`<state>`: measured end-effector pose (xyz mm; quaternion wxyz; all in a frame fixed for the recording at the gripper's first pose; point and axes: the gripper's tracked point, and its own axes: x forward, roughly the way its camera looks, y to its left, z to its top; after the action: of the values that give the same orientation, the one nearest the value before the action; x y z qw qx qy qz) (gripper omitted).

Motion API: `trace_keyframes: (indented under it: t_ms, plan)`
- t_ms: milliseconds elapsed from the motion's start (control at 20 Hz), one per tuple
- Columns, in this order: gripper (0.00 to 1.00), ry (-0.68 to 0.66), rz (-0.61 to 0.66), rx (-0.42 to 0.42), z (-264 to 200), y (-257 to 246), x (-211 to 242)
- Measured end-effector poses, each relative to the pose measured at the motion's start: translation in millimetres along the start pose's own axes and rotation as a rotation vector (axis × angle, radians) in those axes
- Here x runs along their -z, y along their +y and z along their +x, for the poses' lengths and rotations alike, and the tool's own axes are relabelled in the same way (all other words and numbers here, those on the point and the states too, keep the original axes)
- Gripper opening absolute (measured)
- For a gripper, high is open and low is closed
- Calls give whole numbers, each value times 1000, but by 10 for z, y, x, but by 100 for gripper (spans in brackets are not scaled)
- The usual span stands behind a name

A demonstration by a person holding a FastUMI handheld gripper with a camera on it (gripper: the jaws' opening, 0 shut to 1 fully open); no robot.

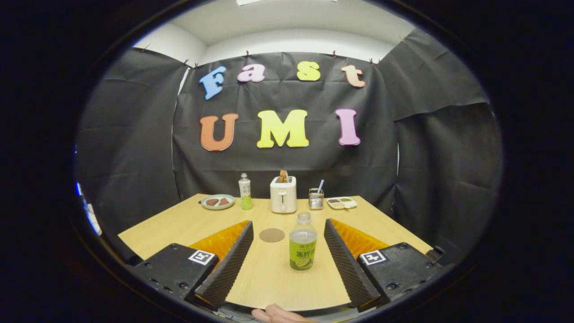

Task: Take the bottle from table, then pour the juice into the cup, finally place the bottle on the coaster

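Pale wooden desk (pixel 188 224): clear green-labelled juice bottle (pixel 302 242) upright between wide-open fingers (pixel 287 251), untouched; round brown coaster (pixel 271 235) just beside.

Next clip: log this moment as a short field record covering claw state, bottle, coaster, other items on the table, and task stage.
claw: claw open, touching nothing
bottle: juice bottle upright between the fingers, nearer the right one, cap on
coaster: round coaster flat on the table, left of the bottle, bare
far edge: plate, second bottle, toaster, metal holder, tray
stage: bottle not yet grasped
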<state>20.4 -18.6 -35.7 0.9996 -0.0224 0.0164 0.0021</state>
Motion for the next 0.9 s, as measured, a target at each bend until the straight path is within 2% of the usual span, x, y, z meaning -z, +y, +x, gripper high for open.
trace_keyframes:
  t_ms: [400, 550, 750, 900]
  plan:
    - [100, 32, 25, 6, 512, -219, 426]
    - [100, 21, -4, -32, 753, -187, 551]
    - [100, 24, -30, 25, 1056, -320, 730]
    - [100, 38, -1, 16, 1242, -314, 809]
